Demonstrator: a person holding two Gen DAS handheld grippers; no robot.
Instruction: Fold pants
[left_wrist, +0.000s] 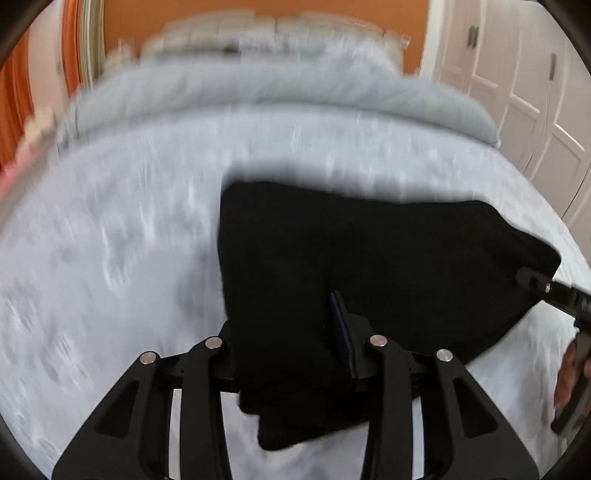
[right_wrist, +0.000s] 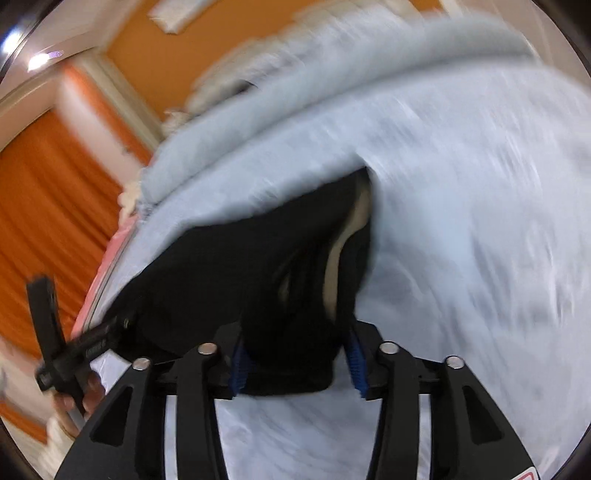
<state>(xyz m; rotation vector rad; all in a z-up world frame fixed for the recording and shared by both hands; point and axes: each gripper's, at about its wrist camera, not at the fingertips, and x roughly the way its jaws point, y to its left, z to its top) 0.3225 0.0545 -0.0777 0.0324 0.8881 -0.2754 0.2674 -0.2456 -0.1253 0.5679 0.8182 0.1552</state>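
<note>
The black pants (left_wrist: 369, 258) hang stretched between my two grippers above a pale blue bed (left_wrist: 110, 240). My left gripper (left_wrist: 291, 354) is shut on one corner of the pants, and cloth drapes over its fingers. My right gripper (right_wrist: 299, 362) is shut on another bunch of the pants (right_wrist: 258, 277), with blue pads (right_wrist: 356, 365) at each side of the cloth. The right gripper also shows at the right edge of the left wrist view (left_wrist: 532, 280), and the left gripper at the left of the right wrist view (right_wrist: 110, 332). Both views are motion-blurred.
A grey rolled duvet (left_wrist: 277, 88) lies across the far end of the bed. White wardrobe doors (left_wrist: 517, 74) stand to the right. Orange curtains (right_wrist: 48, 221) and an orange wall (right_wrist: 184, 48) lie to the left and behind.
</note>
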